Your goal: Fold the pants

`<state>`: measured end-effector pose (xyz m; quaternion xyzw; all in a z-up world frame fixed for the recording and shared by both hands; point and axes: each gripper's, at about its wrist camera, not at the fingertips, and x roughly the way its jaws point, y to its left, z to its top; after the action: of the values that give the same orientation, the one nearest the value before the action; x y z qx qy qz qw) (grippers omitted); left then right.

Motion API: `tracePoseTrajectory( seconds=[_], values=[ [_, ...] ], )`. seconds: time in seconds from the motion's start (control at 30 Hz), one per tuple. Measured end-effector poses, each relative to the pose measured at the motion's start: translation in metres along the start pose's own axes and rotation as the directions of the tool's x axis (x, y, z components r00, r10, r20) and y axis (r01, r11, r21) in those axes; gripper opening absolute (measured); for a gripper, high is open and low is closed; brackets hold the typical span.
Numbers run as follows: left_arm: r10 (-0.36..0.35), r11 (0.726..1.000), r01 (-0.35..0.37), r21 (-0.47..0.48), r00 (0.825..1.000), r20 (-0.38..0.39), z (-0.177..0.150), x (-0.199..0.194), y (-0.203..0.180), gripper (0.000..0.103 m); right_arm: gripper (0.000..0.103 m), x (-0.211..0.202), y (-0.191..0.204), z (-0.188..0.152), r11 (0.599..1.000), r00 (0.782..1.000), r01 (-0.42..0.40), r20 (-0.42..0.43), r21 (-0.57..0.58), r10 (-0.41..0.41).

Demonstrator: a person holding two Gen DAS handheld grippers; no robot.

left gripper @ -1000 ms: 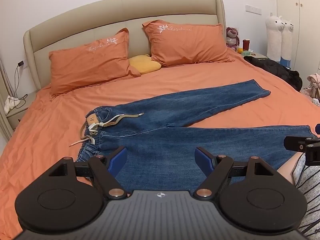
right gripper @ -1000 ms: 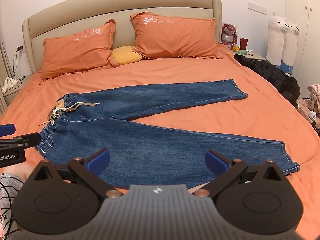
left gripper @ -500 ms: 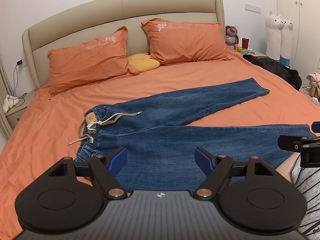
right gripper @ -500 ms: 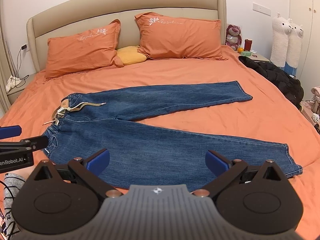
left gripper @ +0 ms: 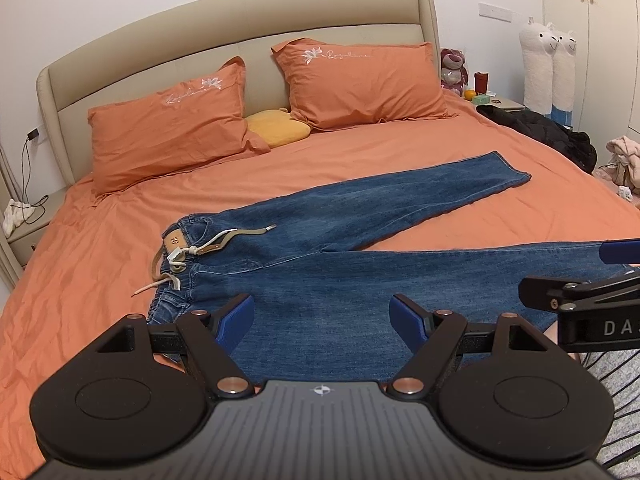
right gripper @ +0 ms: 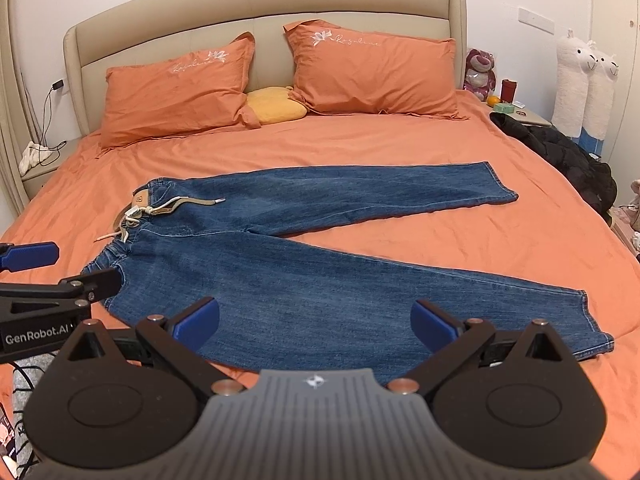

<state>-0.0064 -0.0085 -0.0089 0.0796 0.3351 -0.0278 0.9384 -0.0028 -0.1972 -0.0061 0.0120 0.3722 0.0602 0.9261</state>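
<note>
Two grippers, both with jaws spread wide and nothing between them. Left gripper (left gripper: 322, 316) hangs above the jeans (left gripper: 340, 264) near the waistband end; the near leg fills the gap between its jaws, cloth lying below and ahead, no contact visible. Right gripper (right gripper: 316, 318) sits above the near leg (right gripper: 340, 292) farther toward the hem; denim runs across and past both jaws. Jeans lie flat on the bed (right gripper: 400, 144), legs splayed in a V, waistband off to the left of both pairs of jaws, far leg angling away ahead and to the right. Drawstring (left gripper: 216, 242) loose at the waistband, ahead-left of the left jaws.

Each gripper shows at the edge of the other's view, beside the jeans.

Farther ahead: two orange pillows (right gripper: 176, 88) against the headboard, yellow cushion (right gripper: 276, 110) between them. Black jacket (right gripper: 560, 156) heaped at the bed's right edge, well off from the jaws. Nightstand (right gripper: 520, 114) beyond it carries small items; which, too small to tell.
</note>
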Motion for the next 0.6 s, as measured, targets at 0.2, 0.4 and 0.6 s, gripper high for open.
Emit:
tracePoseTrajectory(
  seconds=[0.2,0.4,0.6],
  values=[
    [0.004,1.0,-0.004,0.008,1.0,-0.006,0.0007,-0.0009,-0.0043,0.09,0.098,0.0023,-0.0004,-0.0011,1.0,1.0,0.005,-0.002,0.0,-0.005],
    [0.003,1.0,-0.003,0.007,1.0,-0.008,-0.0001,-0.0007,-0.0052,0.09,0.098,0.0039,-0.0006,-0.0041,1.0,1.0,0.016,-0.009,0.004,-0.016],
    [0.0,1.0,0.0,0.005,1.0,-0.016,-0.0007,0.0013,-0.0044,0.09,0.098,0.0051,0.0015,-0.0034,0.999,0.999,0.037,-0.009,0.004,-0.037]
  ],
)
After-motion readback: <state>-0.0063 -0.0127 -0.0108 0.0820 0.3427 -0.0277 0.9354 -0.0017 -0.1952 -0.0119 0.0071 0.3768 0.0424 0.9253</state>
